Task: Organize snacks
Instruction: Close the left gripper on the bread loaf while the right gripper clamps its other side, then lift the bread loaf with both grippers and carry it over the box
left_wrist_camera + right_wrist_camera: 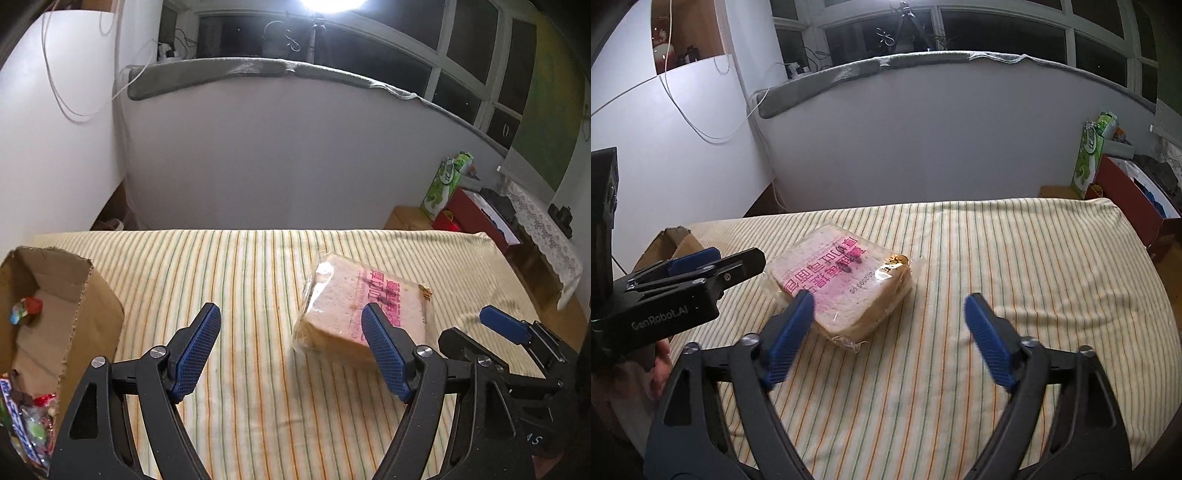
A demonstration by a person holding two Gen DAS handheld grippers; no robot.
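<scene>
- Lying flat on the striped cloth [997, 258] that covers the table is a wrapped bread pack [842, 280] with pink print on its clear film; it sits near the middle, with bare cloth all round it.
- At the table's left edge stands an open cardboard box [92, 295], with bright candy wrappers [26, 424] inside; it is well apart from the bread.
- Past the far right corner are a green carton [1089, 158] and a red box [1130, 199], off the table.
- Nothing lies between either claw and the bread.
- The left gripper [291, 347] hovers above the cloth, its 2 blue fingers [195, 350] spread wide with nothing between them; the bread shows just behind its right finger.
- The right gripper [886, 336] also hangs over the cloth with jaws wide apart and nothing held; the bread lies ahead, towards its left finger.
- In the right wrist view, the left gripper's black body juts in from the left, just beside the bread, and part of the person's hand [661, 365] shows beneath it.
</scene>
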